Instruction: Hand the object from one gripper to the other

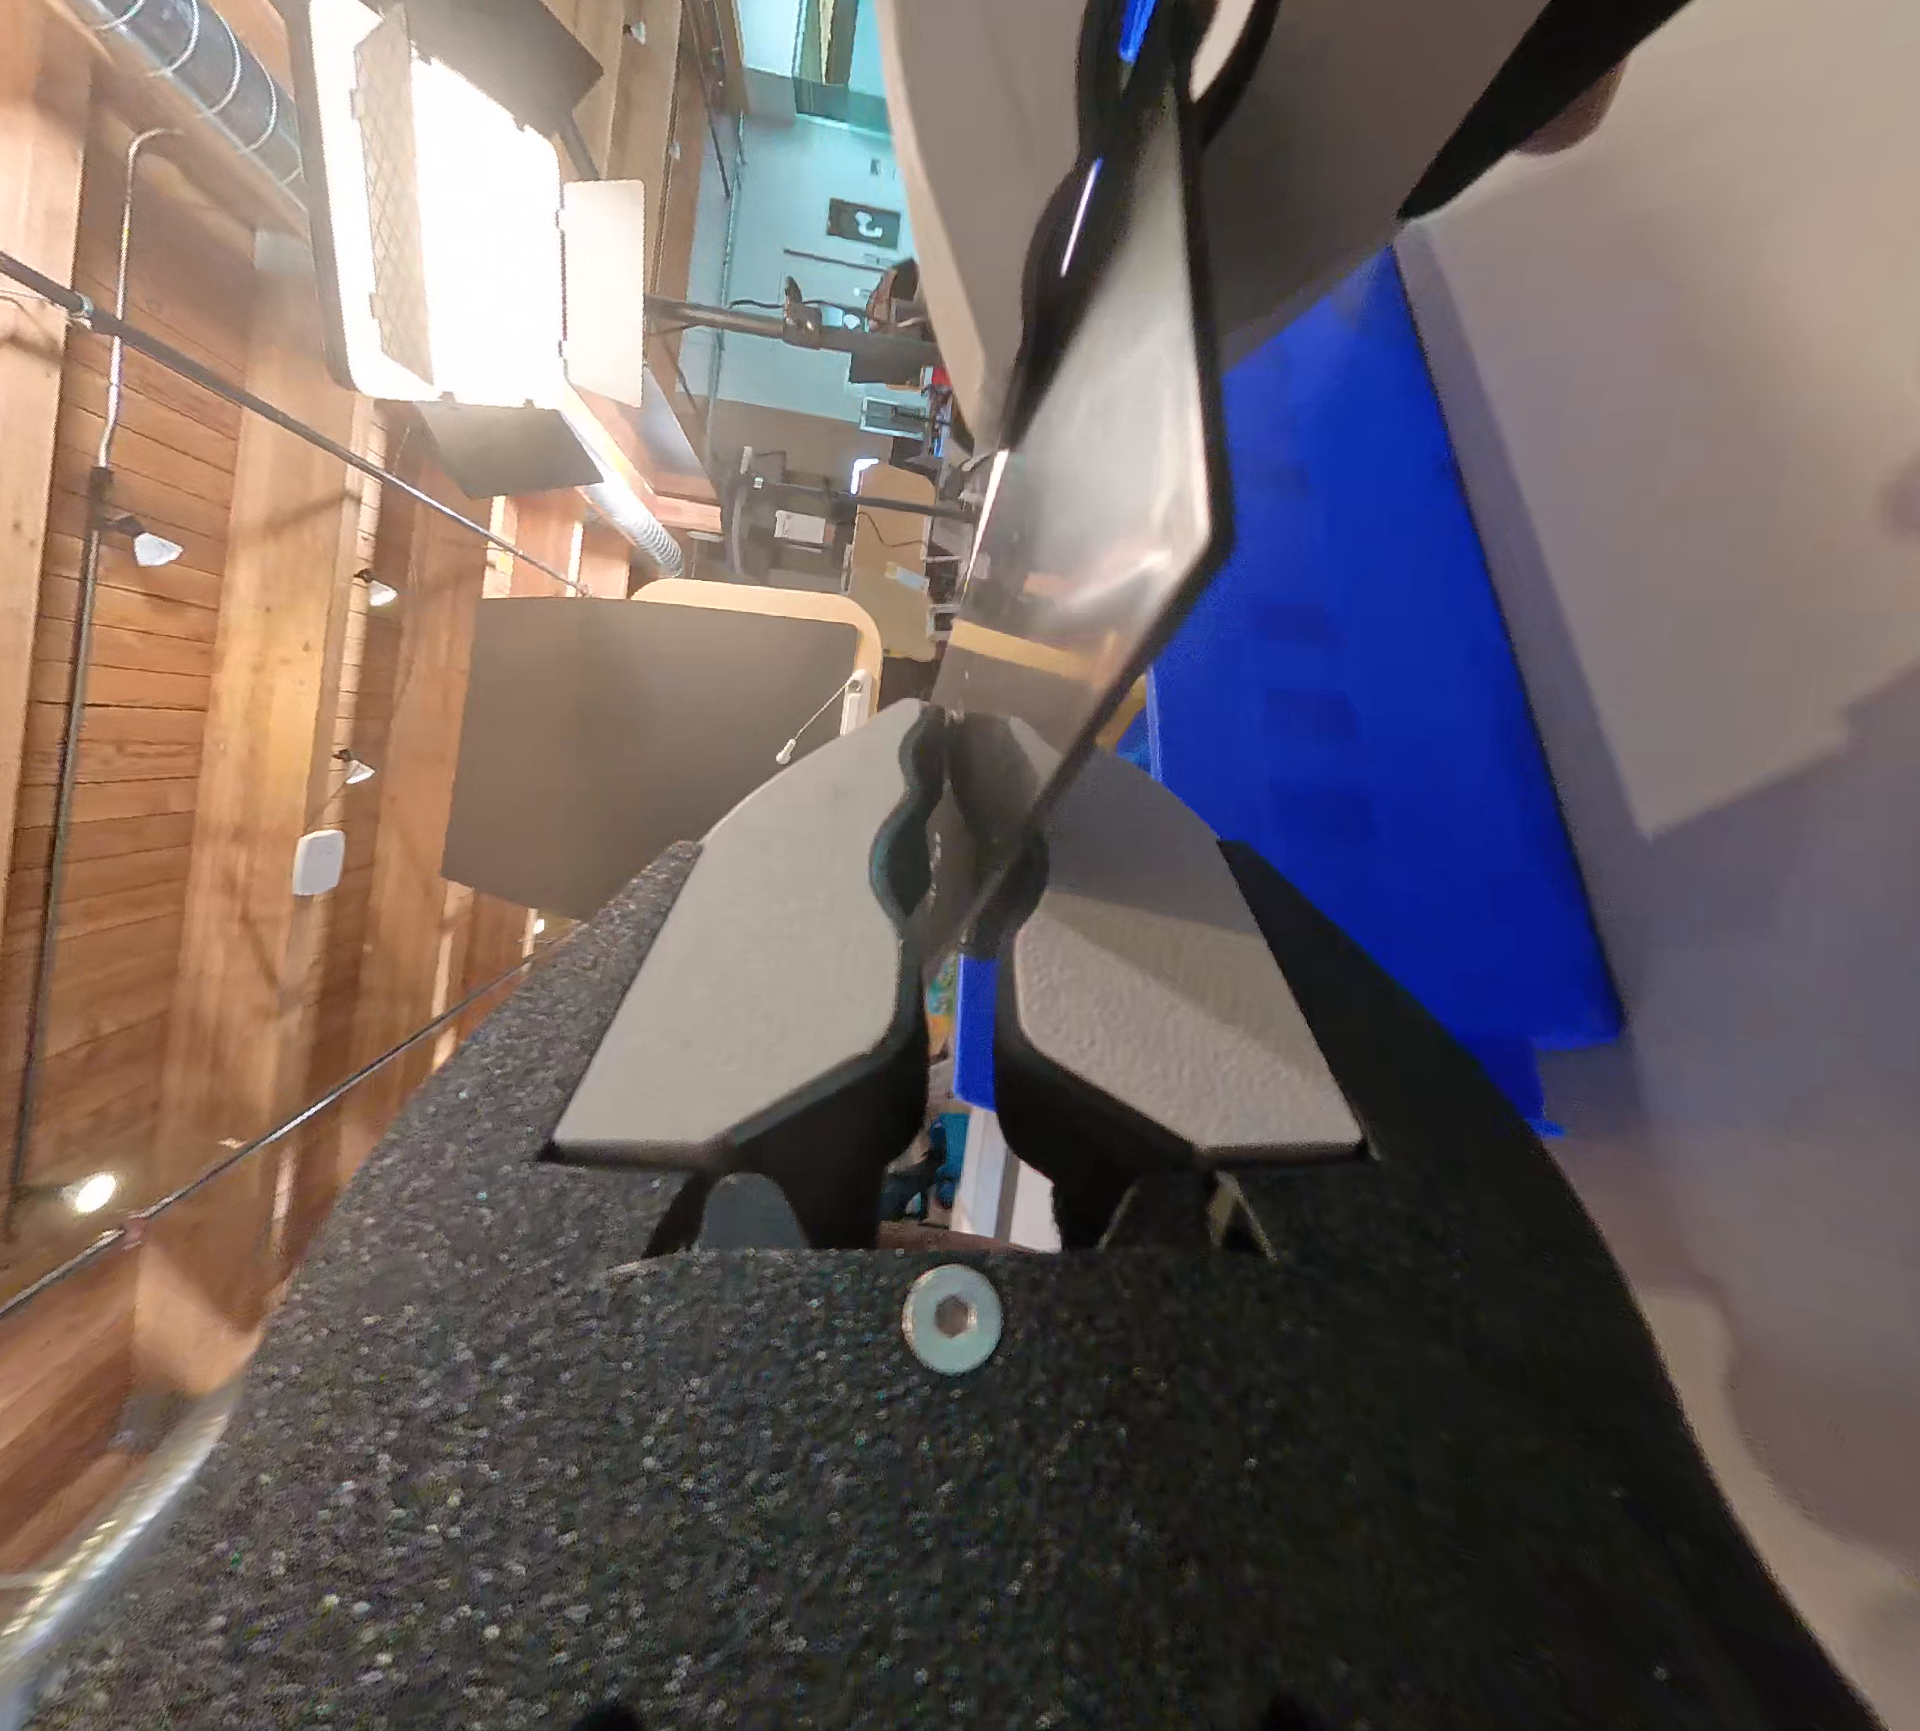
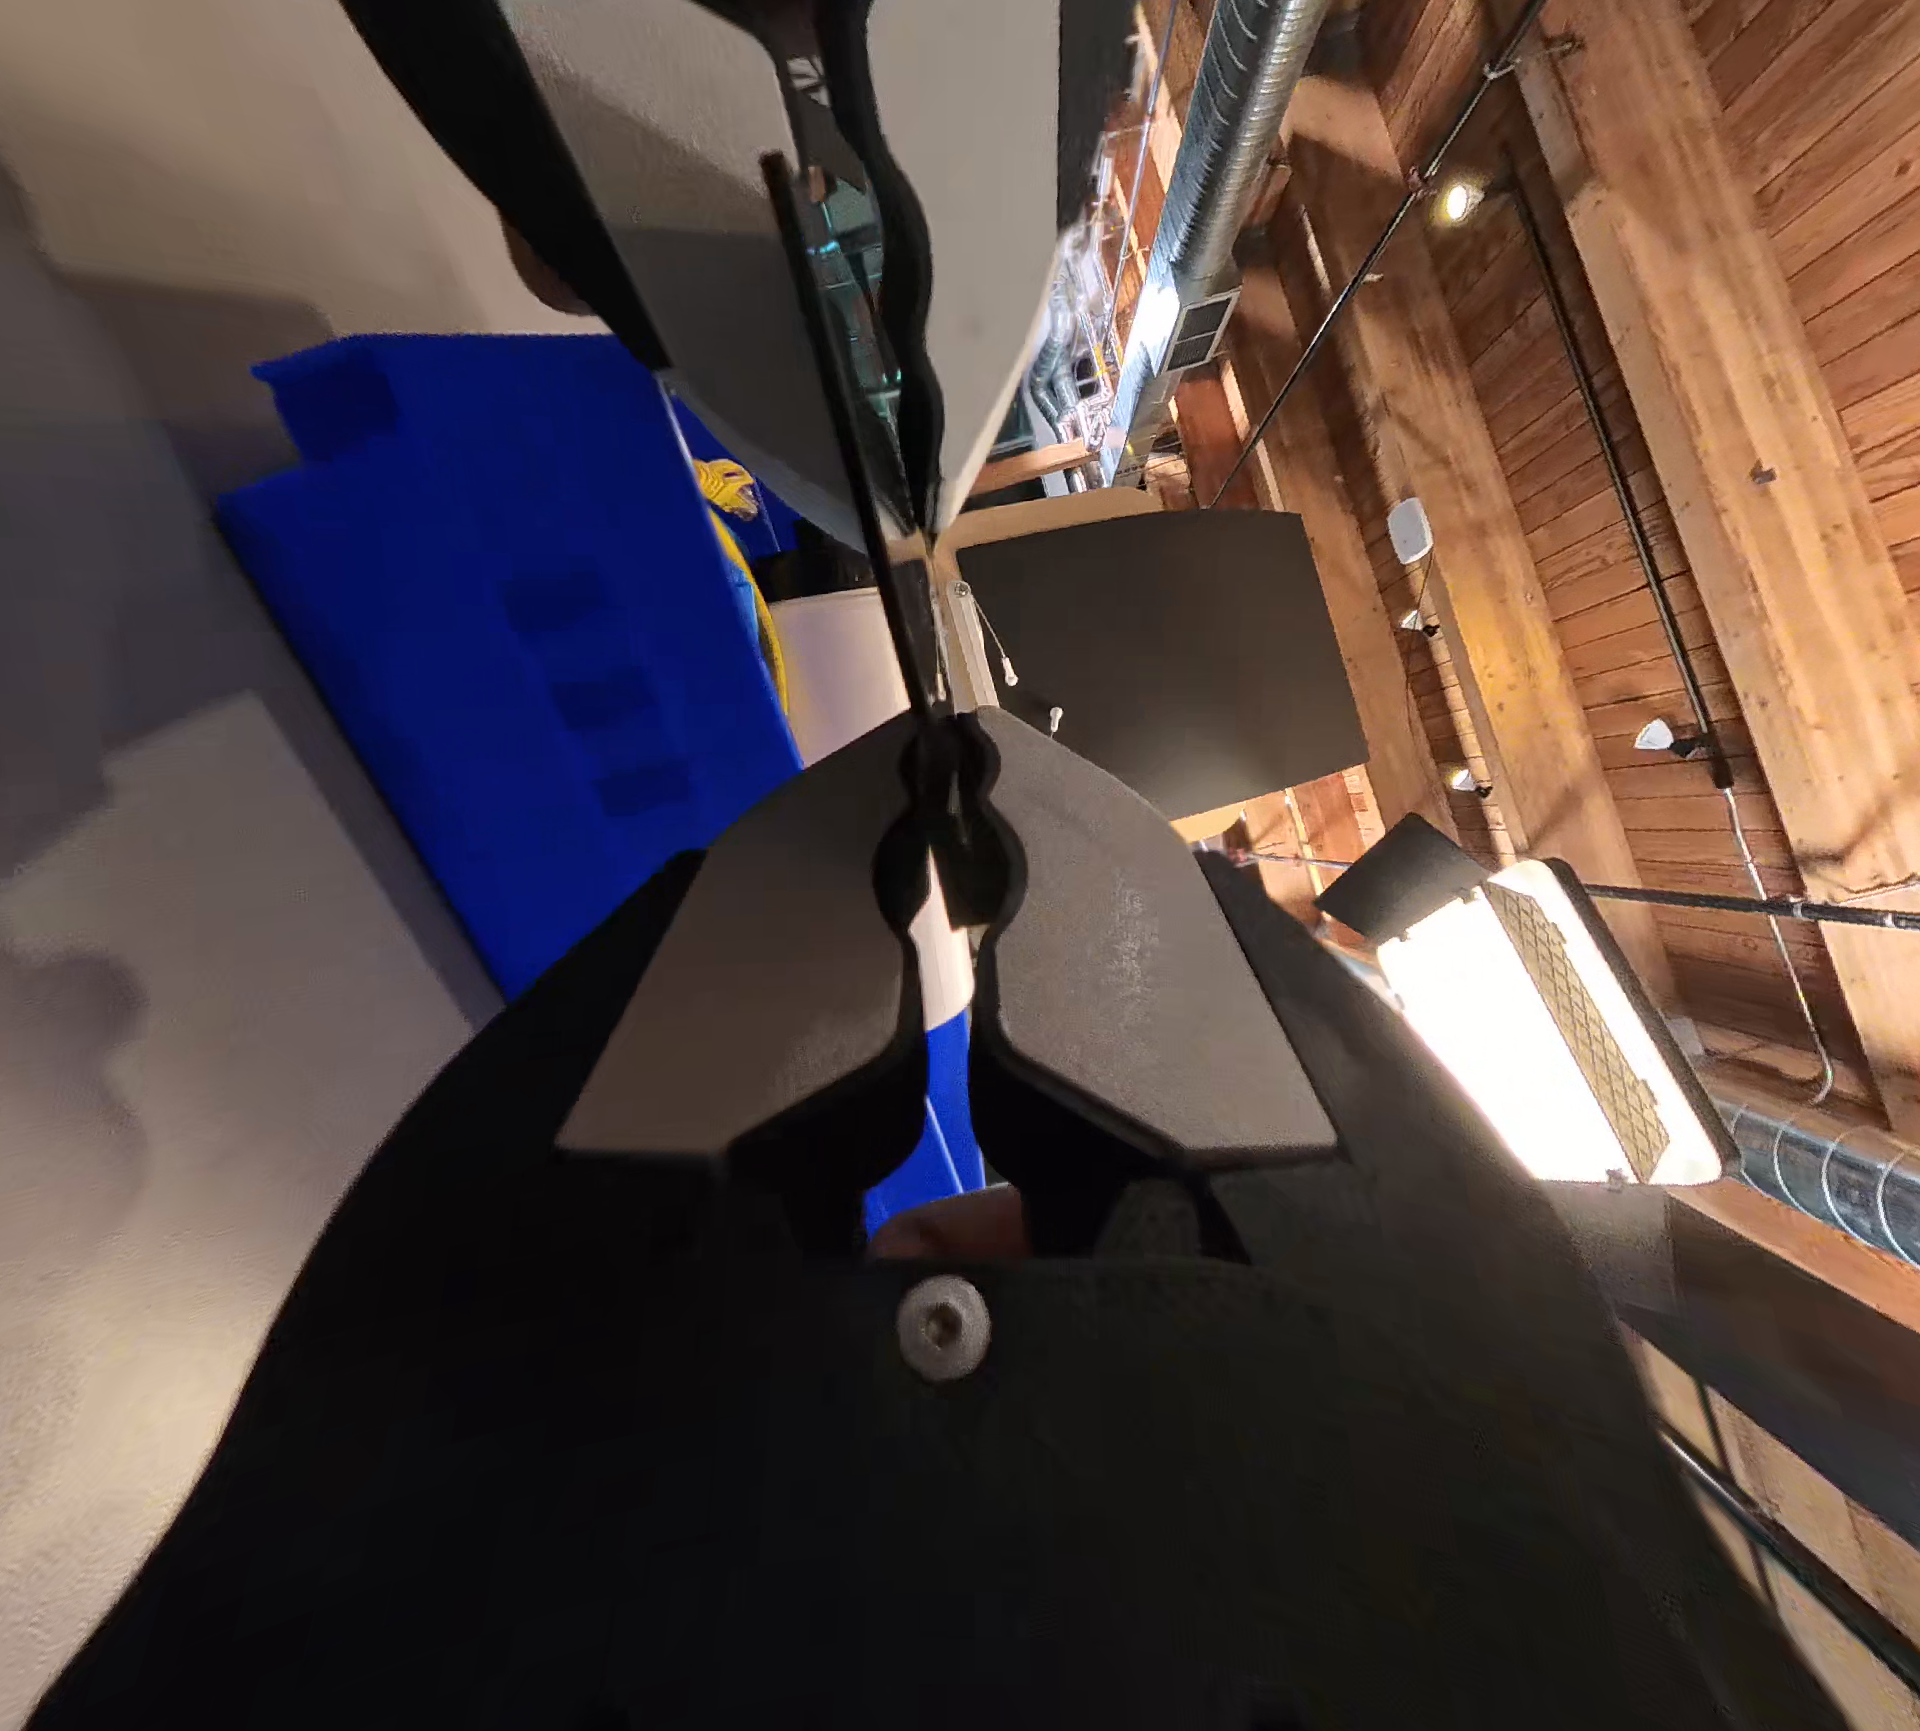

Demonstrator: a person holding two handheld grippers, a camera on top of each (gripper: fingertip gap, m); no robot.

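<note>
Left gripper point(image 1: 943, 746): pinched shut on the lower corner of a thin flat panel with a glossy grey face and black rim point(image 1: 1122, 455), caught just behind the tips between the wavy black pads. Seen from the left wrist, slanting up and to the right from that pinch, clear of any surface, with a bright rectangular studio lamp point(image 1: 447, 206) off to the left and a blue plastic bin point(image 1: 1340, 694) on the pale table to the right.

Right gripper point(image 2: 951, 736): likewise closed on the panel, gripping the opposite end edge-on in its own view. So held at both ends, mid-air, between two claws facing each other. Judged to be the middle of the handover; impossible to tell giver from receiver.

To do this step well: confirm the receiving pinch sits deep enough in the pads, not on the very rim. Open the giving side slowly, only after that. Avoid twisting or pulling apart while both ends are clamped, since a thin, slick plate will likely slip or flex. Draw the freed claw straight back along the panel's plane.
</note>
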